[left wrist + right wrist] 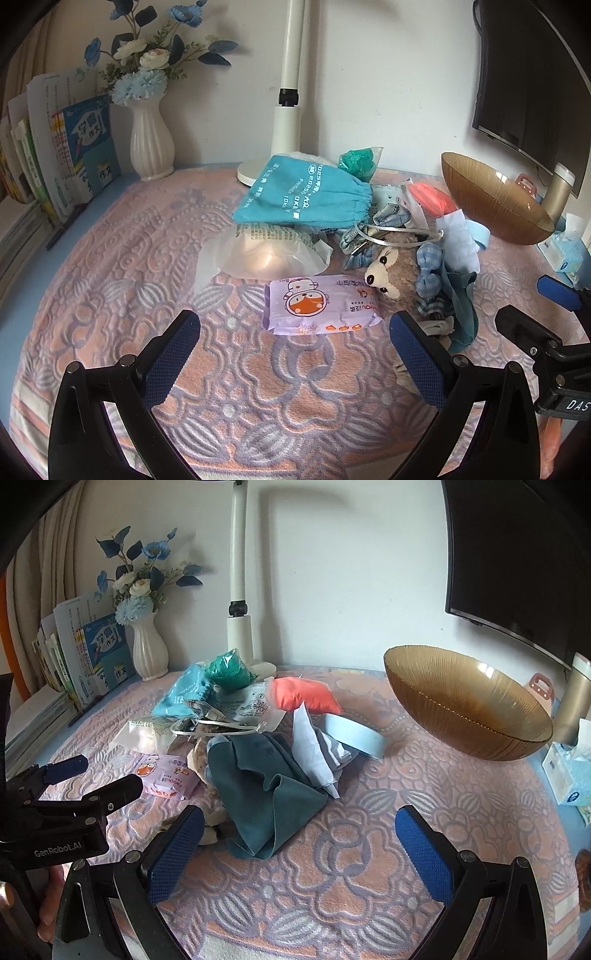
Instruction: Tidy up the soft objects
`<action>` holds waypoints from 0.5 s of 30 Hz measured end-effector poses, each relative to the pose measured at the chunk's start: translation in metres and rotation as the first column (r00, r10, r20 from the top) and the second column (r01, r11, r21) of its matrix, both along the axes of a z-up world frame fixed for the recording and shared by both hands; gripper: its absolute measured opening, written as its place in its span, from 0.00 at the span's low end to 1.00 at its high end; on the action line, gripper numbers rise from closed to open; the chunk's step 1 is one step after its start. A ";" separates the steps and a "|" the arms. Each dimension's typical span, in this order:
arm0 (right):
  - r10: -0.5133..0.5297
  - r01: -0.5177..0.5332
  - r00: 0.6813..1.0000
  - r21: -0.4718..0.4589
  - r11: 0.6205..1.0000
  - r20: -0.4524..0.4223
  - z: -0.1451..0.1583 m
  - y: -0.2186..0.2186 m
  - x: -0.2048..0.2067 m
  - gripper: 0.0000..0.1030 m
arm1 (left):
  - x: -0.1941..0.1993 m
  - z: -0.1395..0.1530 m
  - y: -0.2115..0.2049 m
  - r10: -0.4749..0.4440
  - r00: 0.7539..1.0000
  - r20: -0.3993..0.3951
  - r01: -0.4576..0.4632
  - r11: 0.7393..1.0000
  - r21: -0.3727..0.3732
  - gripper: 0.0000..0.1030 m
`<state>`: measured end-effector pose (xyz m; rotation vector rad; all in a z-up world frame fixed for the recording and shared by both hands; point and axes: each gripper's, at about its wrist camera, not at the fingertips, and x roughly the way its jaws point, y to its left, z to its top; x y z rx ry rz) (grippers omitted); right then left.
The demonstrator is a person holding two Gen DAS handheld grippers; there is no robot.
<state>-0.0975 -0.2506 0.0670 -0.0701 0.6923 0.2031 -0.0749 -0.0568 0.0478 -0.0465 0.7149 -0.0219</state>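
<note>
A heap of soft things lies mid-table on a pink patterned towel [110,280]. In it are a purple wipes pack [317,306], a plush bear [395,269], a teal drawstring pouch [303,192], a dark teal cloth [266,790], an orange packet [303,694] and a green packet [227,668]. My left gripper [295,354] is open, just short of the wipes pack, nothing between its fingers. My right gripper [299,853] is open too, in front of the dark teal cloth. An amber glass bowl [469,701] stands to the right of the heap.
A white vase of blue flowers [151,144] and upright books [74,147] line the back left. A white lamp base [291,122] stands behind the heap. A dark monitor [532,74] and a tissue box [569,775] are at the right edge.
</note>
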 end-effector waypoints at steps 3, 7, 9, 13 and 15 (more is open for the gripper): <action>-0.010 0.010 1.000 0.028 1.000 -0.008 -0.001 -0.005 0.001 1.00 | 0.001 -0.002 0.000 -0.004 1.000 -0.006 0.004 1.000 -0.002 0.99; -0.015 0.016 1.000 0.049 0.999 -0.023 -0.003 -0.009 0.003 1.00 | 0.000 -0.002 0.000 -0.013 1.000 -0.004 0.013 1.000 0.001 0.99; -0.015 0.017 1.000 0.053 0.998 -0.023 -0.003 -0.010 0.003 1.00 | 0.000 -0.003 0.000 -0.016 1.000 -0.002 0.016 1.000 -0.002 0.99; -0.016 0.017 1.000 0.046 0.999 -0.023 -0.004 -0.010 0.003 1.00 | -0.001 -0.003 0.000 -0.017 1.000 0.000 0.017 1.000 -0.008 0.99; -0.016 0.017 1.000 0.043 0.999 -0.024 -0.003 -0.008 0.004 1.00 | -0.001 -0.003 -0.001 -0.016 1.000 -0.001 0.016 1.000 -0.007 0.99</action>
